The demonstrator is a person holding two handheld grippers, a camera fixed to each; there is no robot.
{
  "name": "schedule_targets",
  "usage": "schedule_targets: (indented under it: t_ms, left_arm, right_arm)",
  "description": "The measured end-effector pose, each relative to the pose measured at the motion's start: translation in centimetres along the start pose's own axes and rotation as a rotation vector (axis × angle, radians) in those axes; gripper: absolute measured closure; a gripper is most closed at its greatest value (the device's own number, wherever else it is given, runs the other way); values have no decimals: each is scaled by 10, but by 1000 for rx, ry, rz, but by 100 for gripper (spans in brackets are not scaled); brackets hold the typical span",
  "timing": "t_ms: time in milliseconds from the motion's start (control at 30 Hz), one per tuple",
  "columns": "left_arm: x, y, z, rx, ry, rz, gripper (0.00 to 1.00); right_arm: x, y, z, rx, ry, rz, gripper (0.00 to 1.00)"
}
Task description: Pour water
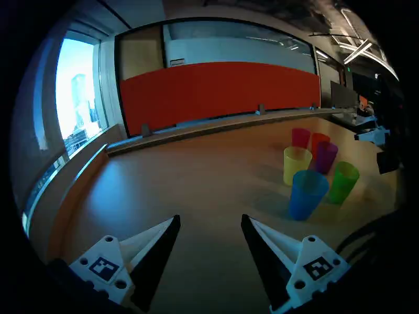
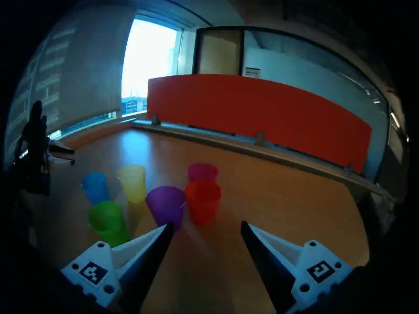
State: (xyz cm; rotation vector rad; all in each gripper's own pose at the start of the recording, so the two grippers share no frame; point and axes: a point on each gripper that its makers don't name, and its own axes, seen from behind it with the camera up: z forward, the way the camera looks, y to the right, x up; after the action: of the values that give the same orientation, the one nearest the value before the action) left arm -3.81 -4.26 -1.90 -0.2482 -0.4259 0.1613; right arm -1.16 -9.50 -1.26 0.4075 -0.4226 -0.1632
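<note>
While agape, left tongs [image 1: 210, 216], right tongs [image 2: 207, 224] near coloured cups [image 2: 165, 203]

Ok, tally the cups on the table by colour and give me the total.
Blue cup: 1
Yellow cup: 1
Green cup: 1
Purple cup: 1
Red cup: 1
Pink cup: 1
Total: 6
</note>
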Motion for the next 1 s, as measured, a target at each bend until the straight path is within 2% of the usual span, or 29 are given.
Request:
schedule_targets:
  t_ms: [167, 400, 767, 1000]
  left_arm:
    - [4, -4, -3, 19, 33, -60, 14]
    - [13, -7, -7, 40, 76, -106, 14]
    - [42, 7, -10, 34, 180, -175, 14]
    - [51, 12, -10, 46, 226, -199, 14]
  right_arm:
    - [10, 6, 1, -44, 39, 36, 1]
    - [22, 12, 1, -88, 103, 76, 1]
    - [48, 26, -7, -187, 257, 127, 1]
    - [57, 36, -17, -241, 336, 150, 1]
